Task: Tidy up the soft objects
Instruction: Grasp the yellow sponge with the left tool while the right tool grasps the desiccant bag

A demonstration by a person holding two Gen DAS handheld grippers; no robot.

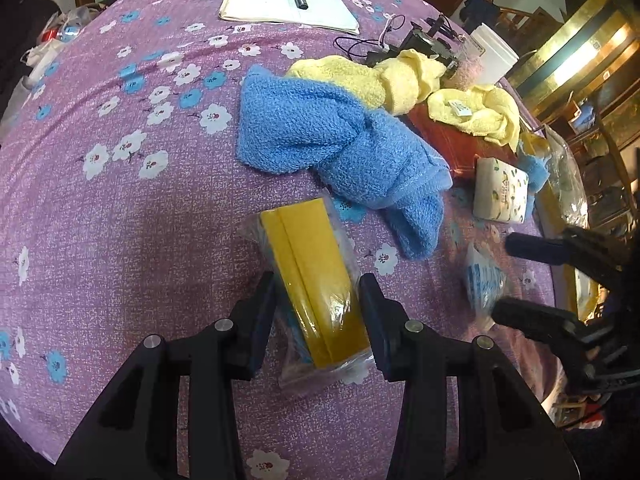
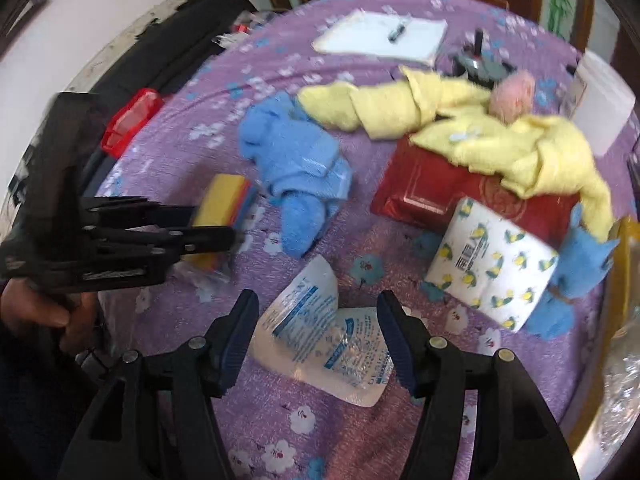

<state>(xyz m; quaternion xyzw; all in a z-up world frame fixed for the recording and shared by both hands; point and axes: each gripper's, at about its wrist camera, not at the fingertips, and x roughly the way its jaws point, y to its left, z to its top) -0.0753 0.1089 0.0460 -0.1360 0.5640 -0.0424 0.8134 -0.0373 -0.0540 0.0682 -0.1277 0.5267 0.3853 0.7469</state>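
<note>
On the table, my left gripper (image 1: 318, 312) is clamping the yellow sponge pack (image 1: 316, 280); my right gripper (image 2: 318, 332) is opening over the wipes packet (image 2: 324, 340), not gripping. Next: lowering, closing.

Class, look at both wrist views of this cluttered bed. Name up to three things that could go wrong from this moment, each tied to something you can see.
1. The left gripper straddles a yellow sponge pack in loose plastic wrap; the slick film could slip free.
2. The right gripper, jaws opening, hangs over a flat plastic pouch lying flush on the bedspread; it might pinch fabric instead.
3. The two grippers work close together and could bump.
</note>
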